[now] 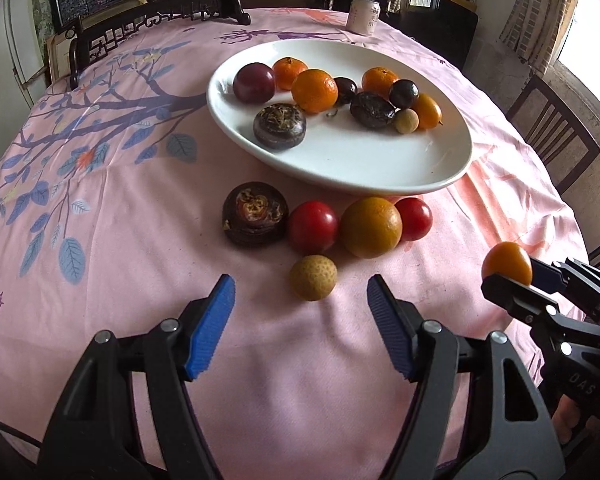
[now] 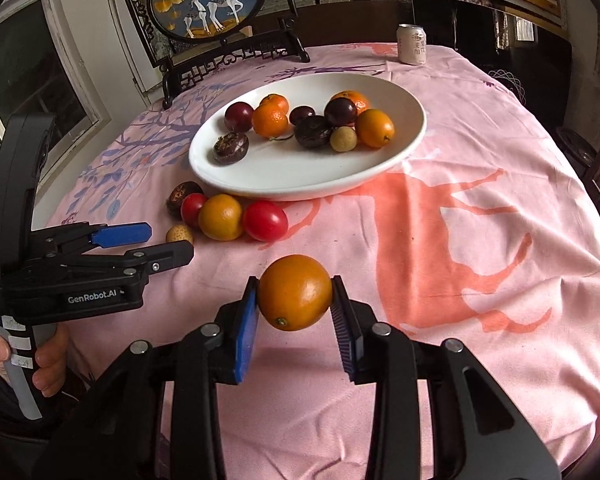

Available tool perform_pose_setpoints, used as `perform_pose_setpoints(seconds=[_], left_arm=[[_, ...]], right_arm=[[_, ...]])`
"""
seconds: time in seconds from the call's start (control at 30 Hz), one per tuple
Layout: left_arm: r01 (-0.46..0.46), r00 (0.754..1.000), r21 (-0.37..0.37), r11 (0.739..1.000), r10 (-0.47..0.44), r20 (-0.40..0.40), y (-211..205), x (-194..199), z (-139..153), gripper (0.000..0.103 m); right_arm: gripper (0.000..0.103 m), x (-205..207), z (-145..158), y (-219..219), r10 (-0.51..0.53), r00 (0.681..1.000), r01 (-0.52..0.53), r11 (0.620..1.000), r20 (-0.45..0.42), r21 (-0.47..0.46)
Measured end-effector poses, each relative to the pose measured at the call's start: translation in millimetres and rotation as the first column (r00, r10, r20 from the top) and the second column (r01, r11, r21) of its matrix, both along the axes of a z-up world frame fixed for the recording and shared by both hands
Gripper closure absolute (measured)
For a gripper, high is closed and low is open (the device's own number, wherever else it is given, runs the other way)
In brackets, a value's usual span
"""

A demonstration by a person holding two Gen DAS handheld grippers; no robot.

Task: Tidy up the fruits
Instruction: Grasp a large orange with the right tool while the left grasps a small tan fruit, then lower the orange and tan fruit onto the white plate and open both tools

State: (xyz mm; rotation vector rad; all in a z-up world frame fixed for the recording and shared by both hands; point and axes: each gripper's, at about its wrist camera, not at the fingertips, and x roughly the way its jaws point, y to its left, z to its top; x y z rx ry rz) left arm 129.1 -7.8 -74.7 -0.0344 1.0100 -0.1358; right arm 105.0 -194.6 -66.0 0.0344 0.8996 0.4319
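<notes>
A white oval plate (image 1: 380, 164) (image 2: 284, 176) holds several fruits: mandarins, dark plums, water chestnuts, a kumquat and a longan. In front of it on the pink cloth lie a water chestnut (image 1: 255, 213), two red tomatoes (image 1: 313, 227) (image 1: 414, 219), an orange fruit (image 1: 371, 227) and a longan (image 1: 313, 277). My left gripper (image 1: 300, 300) is open and empty, just short of the longan. My right gripper (image 2: 294, 300) is shut on an orange kumquat (image 2: 295, 292), held above the cloth; it also shows in the left wrist view (image 1: 507, 263).
A drink can (image 2: 412, 45) stands at the table's far edge. A framed deer screen on a dark stand (image 2: 212, 4) is at the back left. A wooden chair (image 1: 552, 128) stands to the right of the table.
</notes>
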Motion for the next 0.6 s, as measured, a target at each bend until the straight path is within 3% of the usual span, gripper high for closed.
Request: perform_pose_setpoints(seconds=[0.07, 0.13, 0.6], left_arm=[[-0.005, 1.0, 0.008, 1.0, 0.005, -0.001, -4, 3, -2, 0.042], [0.0, 1.0, 0.021, 1.0, 0.001, -0.018, -7, 6, -6, 0.077], [0.009, 0.997, -0.029, 1.0, -0.007, 0.071, 0, -18, 24, 0.078]], right_arm=[[0.067, -1, -1, -7, -0.006, 1.0, 0.007, 1.0, -0.006, 0.01], [0.067, -3, -1, -12, -0.015, 1.0, 0.015, 1.0, -0.007, 0.021], [0.067, -12, 8, -14, -0.037, 0.999, 0.036, 0.999, 0.012, 0.04]])
